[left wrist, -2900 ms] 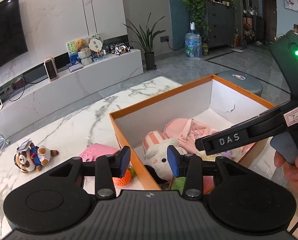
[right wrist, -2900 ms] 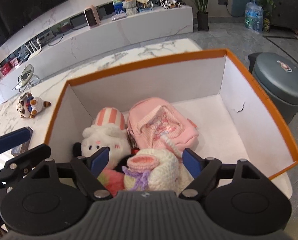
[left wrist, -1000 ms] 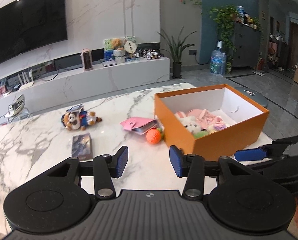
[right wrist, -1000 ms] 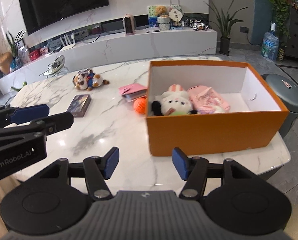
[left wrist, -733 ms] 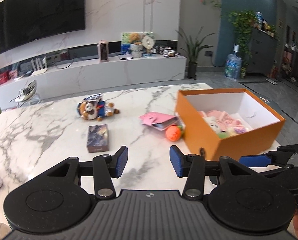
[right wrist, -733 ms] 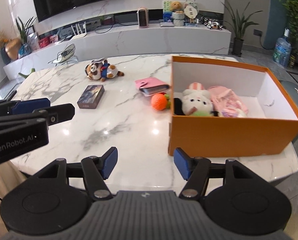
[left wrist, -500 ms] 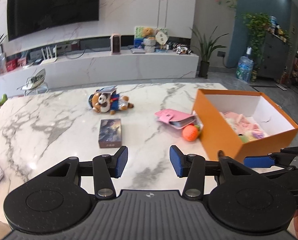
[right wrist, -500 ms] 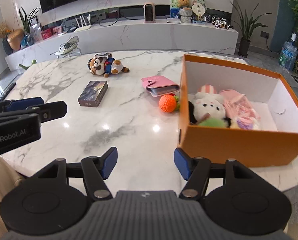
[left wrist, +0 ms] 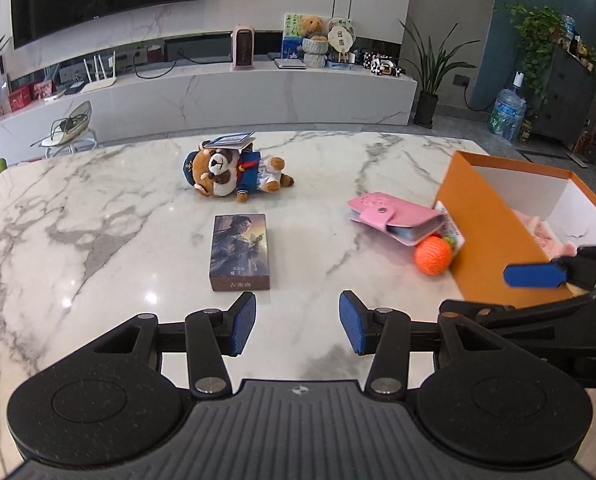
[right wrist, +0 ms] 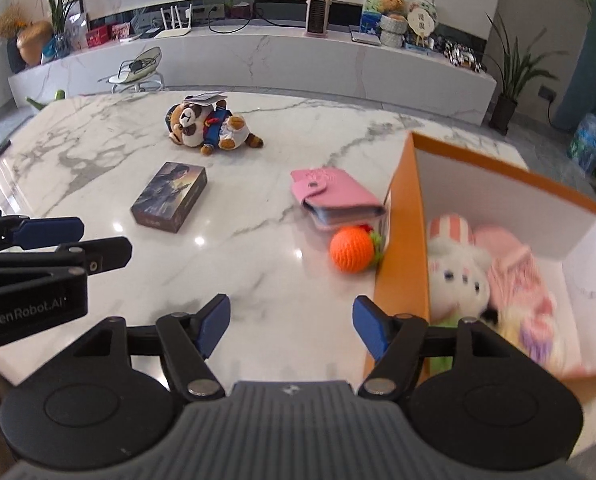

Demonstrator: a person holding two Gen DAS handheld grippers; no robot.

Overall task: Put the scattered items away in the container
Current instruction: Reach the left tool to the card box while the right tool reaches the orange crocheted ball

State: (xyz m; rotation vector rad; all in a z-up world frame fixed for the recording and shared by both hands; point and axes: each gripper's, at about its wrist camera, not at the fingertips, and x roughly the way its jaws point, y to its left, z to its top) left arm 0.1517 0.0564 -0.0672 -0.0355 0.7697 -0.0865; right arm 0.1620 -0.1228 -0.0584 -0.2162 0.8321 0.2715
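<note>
Landmark: the orange box [right wrist: 398, 216] at the right end of my marble table [left wrist: 97, 216]; soft toys already lie inside it.
Plush dog [left wrist: 233, 170]: far left of the box, towards the table's back edge, lying on its side.
Card box [left wrist: 239, 252]: left of the box, nearer me than the dog, flat, one short end facing my left gripper.
Pink wallet [right wrist: 334, 196]: just beside the box's left wall, lying flat.
Orange ball [right wrist: 352, 255]: tucked against that same wall, in front of the wallet.
Left gripper [left wrist: 295, 328]: empty, jaws partly spread, over bare marble just short of the card box.
Right gripper [right wrist: 291, 326]: empty, jaws have just been spreading wider, nothing between them, near the box's front left corner.
Step, as I judge it: reaching for the loose items.
Doing it well: I would spread the left jaws past the card box's width, and come down on the ball from above, as it may roll.
</note>
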